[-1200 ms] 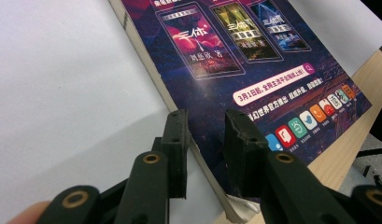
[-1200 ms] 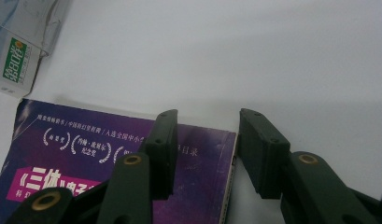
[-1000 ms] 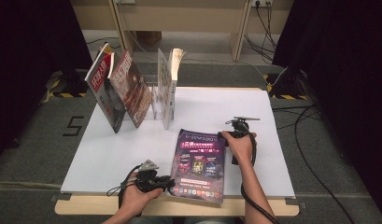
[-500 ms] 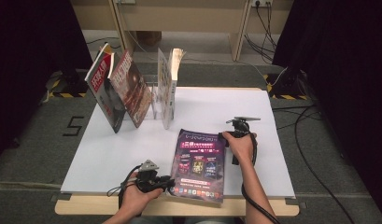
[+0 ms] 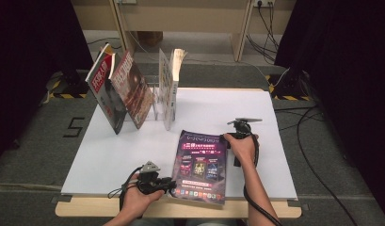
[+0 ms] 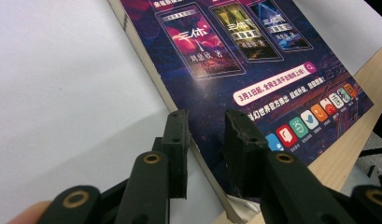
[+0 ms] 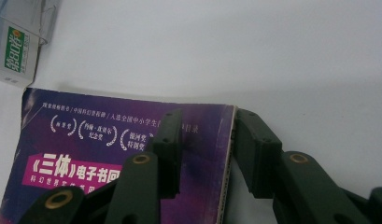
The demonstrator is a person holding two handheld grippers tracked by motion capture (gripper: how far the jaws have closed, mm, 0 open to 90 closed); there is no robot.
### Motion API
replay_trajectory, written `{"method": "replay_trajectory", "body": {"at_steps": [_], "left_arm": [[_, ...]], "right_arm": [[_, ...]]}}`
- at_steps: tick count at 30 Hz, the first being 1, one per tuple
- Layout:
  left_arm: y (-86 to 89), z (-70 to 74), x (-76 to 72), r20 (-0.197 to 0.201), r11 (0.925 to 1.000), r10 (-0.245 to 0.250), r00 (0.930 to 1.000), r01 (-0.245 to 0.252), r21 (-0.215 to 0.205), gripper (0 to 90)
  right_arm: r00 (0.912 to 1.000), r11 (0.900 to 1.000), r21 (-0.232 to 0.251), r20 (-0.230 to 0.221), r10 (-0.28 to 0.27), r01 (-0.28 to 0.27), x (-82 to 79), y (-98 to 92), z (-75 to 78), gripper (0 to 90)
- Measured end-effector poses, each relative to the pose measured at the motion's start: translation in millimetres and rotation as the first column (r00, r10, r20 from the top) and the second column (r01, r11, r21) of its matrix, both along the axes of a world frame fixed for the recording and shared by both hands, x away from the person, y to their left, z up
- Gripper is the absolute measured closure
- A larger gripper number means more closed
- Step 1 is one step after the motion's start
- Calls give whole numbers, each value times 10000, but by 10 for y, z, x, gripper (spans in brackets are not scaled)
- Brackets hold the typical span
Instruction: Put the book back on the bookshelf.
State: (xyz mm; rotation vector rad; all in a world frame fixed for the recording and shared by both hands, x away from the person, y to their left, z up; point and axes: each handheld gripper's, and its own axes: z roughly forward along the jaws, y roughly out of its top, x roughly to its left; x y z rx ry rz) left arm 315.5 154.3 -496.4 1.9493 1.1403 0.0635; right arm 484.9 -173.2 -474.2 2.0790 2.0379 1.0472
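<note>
A purple paperback [image 5: 201, 162] lies flat, cover up, near the front of the white table top [image 5: 218, 108]. My left gripper [image 5: 170, 184] is at its near left corner. In the left gripper view the jaws [image 6: 206, 114] stand apart astride the book's [image 6: 254, 70] left edge, one over the cover and one over the table. My right gripper [image 5: 226, 138] is at the far right corner. Its jaws [image 7: 210, 114] have just been closing. The book's [image 7: 86, 154] right edge lies between them, with no pinch visible.
Several books [image 5: 129, 89] lean or stand in a clear rack [image 5: 157, 101] at the far left of the table. One of them, with a green label [image 7: 13, 51], appears in the right gripper view. The wooden front edge [image 5: 86, 209] runs just below my left hand. Cables [image 5: 317, 141] trail over the floor on the right.
</note>
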Motion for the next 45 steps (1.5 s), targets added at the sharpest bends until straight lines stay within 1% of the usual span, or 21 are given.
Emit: {"method": "replay_trajectory", "body": {"at_steps": [6, 7, 14, 17, 23, 24, 32, 36, 37, 41, 43, 45], "left_arm": [[-1, 1, 0, 5, 10000, -9, 10000, 9, 13, 700], [-1, 1, 0, 4, 10000, -13, 10000, 13, 17, 701], [-1, 2, 2, 3, 10000, -27, 10000, 27, 27, 700], [-1, 2, 2, 1, 10000, -27, 10000, 27, 26, 700], [-1, 2, 1, 10, 10000, -23, 10000, 23, 36, 700], [-2, 2, 0, 20, 10000, -13, 10000, 13, 42, 700], [-1, 1, 0, 16, 10000, -20, 10000, 20, 31, 700], [-1, 0, -2, 32, 10000, -6, 10000, 6, 32, 700], [-1, 0, -2, 33, 10000, -8, 10000, 8, 33, 699], [1, 1, -3, 26, 10000, -2, 10000, 2, 30, 700], [3, 1, -3, 20, 10000, -2, 10000, 2, 39, 699], [5, 1, -3, 5, 10000, -11, 10000, 11, 33, 699]], "right_arm": [[9999, 10000, 48, -100, 43, -43, -13, -8, 3, 645], [9996, 9998, 162, -254, -95, 100, -22, 6, 11, 646], [9998, 9998, 163, -155, 105, -103, -23, -25, -2, 652], [9997, 9998, 144, -207, 103, -100, -26, -28, 0, 654], [9997, 9993, 360, -240, 89, -81, -33, -34, -4, 661], [9996, 9988, 481, -280, 84, -70, -36, -39, -6, 664], [9994, 9981, 609, -316, 119, -99, -32, -61, -19, 669], [9994, 9987, 496, -323, 116, -100, -34, -61, -20, 692], [9991, 9978, 668, -416, 58, -31, -33, -66, -20, 699], [9994, 9967, 806, -328, 82, -56, -42, -81, -22, 731], [9998, 9966, 830, -218, 31, -13, -49, -73, -23, 731], [9996, 9953, 960, -254, -78, 102, -47, -75, -38, 719]]}}
